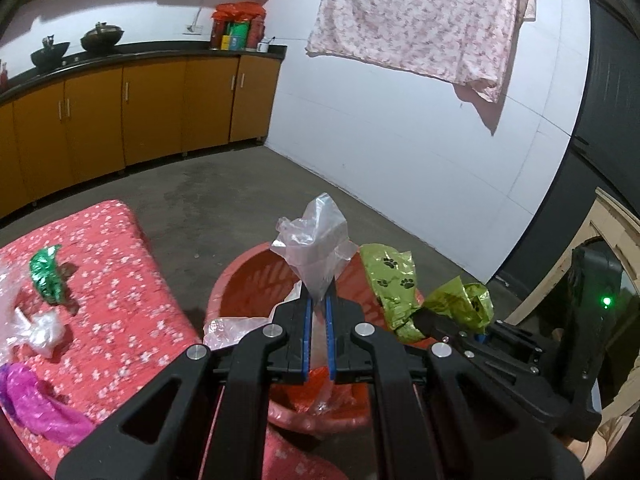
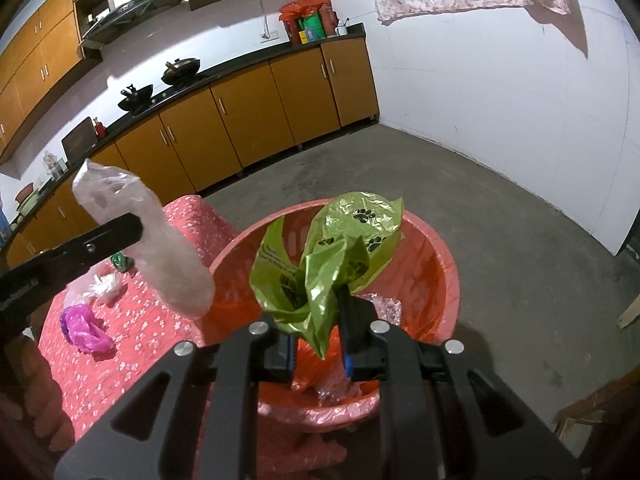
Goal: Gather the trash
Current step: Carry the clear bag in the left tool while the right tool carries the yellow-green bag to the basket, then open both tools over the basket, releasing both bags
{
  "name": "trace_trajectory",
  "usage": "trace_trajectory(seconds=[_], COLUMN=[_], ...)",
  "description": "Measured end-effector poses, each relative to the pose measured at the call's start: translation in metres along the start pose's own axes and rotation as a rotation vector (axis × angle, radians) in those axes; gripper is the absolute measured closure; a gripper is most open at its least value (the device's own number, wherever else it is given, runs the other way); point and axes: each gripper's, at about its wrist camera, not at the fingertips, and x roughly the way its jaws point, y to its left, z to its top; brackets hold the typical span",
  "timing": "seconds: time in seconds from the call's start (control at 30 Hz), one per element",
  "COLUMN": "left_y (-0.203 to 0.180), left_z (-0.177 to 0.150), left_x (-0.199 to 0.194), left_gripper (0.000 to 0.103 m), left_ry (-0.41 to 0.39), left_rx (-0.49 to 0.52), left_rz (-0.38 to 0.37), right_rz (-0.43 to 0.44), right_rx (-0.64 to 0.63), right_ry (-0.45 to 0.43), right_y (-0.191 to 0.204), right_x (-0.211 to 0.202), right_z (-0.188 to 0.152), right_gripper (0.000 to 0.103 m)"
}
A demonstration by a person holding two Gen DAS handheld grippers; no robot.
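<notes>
Together we hold both pieces of trash over the red basin (image 2: 436, 264). Our left gripper (image 1: 319, 312) is clamped on a clear plastic bag (image 1: 316, 240), which stands up above the basin's near rim. Our right gripper (image 2: 320, 344) pinches a green paw-print bag (image 2: 340, 248) over the basin's middle. Beside the basin, on the red flowered cloth (image 1: 112, 280), lie a green foil wrapper (image 1: 47, 274), a crumpled clear wrapper (image 1: 38, 330) and a magenta bag (image 1: 36, 408). Clear and red plastic already sit inside the basin.
</notes>
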Motion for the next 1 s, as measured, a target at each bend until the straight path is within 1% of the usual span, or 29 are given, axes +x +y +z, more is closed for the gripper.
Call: trace_trajectory(seconds=[0.23, 0.27, 0.33, 0.4, 0.43, 0.47, 0.5, 0.53, 0.67, 0.7, 0.73, 0.77, 0.8, 0.87, 0.93, 1.0], left_y=[-0.007, -0.008, -0.007, -0.004, -0.002, 0.0, 0.002, 0.006, 0.017, 0.019, 0.023, 0.027, 0.03, 0.035, 0.038, 0.041], left_z=[0.003, 0.002, 0.0, -0.003, -0.004, -0.004, -0.005, -0.006, -0.006, -0.005, -0.006, -0.006, -0.006, -0.008, -0.009, -0.012], left_x=[0.018, 0.021, 0.024, 0.028, 0.029, 0.028, 0.028, 0.026, 0.022, 0.021, 0.018, 0.014, 0.01, 0.001, -0.007, -0.016], left_gripper=[0.097, 0.097, 0.097, 0.091, 0.077, 0.066, 0.048, 0.044, 0.043, 0.043, 0.042, 0.041, 0.037, 0.029, 0.027, 0.024], left_ry=[0.014, 0.018, 0.021, 0.037, 0.041, 0.04, 0.036, 0.029, 0.032, 0.032, 0.029, 0.024, 0.017, -0.003, -0.017, -0.027], left_rx=[0.005, 0.007, 0.003, -0.005, -0.01, -0.017, -0.026, -0.04, -0.059, -0.064, -0.072, -0.079, -0.083, -0.084, -0.075, -0.069], left_rz=[-0.011, -0.009, 0.001, 0.005, 0.014, 0.025, 0.034, 0.042, 0.073, 0.084, 0.096, 0.111, 0.126, 0.156, 0.187, 0.212], right_rz=[0.009, 0.012, 0.017, 0.02, 0.02, 0.019, 0.017, 0.015, -0.011, -0.017, -0.028, -0.042, -0.053, -0.07, -0.1, -0.111], right_rx=[-0.001, -0.002, 0.0, 0.005, 0.008, 0.01, 0.011, 0.012, 0.018, 0.018, 0.019, 0.021, 0.026, 0.035, 0.033, 0.031], right_ry=[-0.012, -0.016, -0.022, -0.022, -0.024, -0.024, -0.022, -0.021, -0.028, -0.03, -0.036, -0.048, -0.059, -0.081, -0.102, -0.114], right_y=[-0.001, -0.001, -0.002, -0.004, -0.005, -0.006, -0.006, -0.007, -0.008, -0.008, -0.009, -0.009, -0.01, -0.012, -0.011, -0.01], right_x=[0.005, 0.005, 0.004, 0.004, 0.004, 0.004, 0.004, 0.004, 0.0, 0.0, -0.002, -0.004, -0.006, -0.01, -0.014, -0.016], right_z=[0.002, 0.002, -0.001, -0.003, -0.004, -0.005, -0.006, -0.007, -0.012, -0.012, -0.013, -0.014, -0.014, -0.014, -0.013, -0.011], right_gripper=[0.085, 0.082, 0.082, 0.076, 0.07, 0.067, 0.066, 0.063, 0.05, 0.048, 0.042, 0.036, 0.032, 0.02, 0.014, 0.01])
